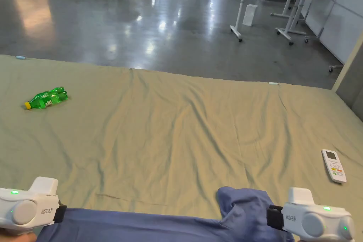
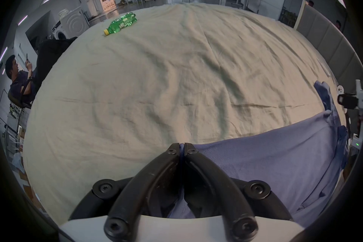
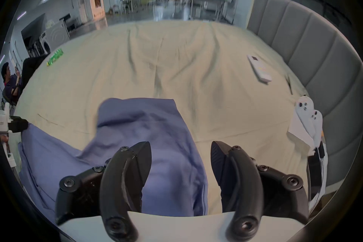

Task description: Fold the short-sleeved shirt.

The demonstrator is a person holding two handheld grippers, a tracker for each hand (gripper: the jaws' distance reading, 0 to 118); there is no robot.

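Note:
A blue short-sleeved shirt (image 1: 141, 225) lies crumpled along the near edge of the beige bed sheet (image 1: 195, 129). One part is bunched up in a hump near its right end (image 3: 147, 128). My left gripper (image 2: 182, 148) is shut on the shirt's left edge (image 2: 265, 158), with blue cloth pinched between its jaws. In the head view it sits at the bottom left (image 1: 63, 214). My right gripper (image 3: 180, 150) stands open just above the shirt's right end, its left jaw over the cloth and its right jaw over the sheet. In the head view it is at the bottom right (image 1: 273, 218).
A green plastic bottle (image 1: 48, 98) lies on the sheet at the far left. A white remote (image 1: 333, 165) lies at the right. A grey padded headboard (image 3: 304, 69) borders the bed's right side, with white controllers (image 3: 308, 114) beside it. A person (image 2: 17, 77) sits beyond the left edge.

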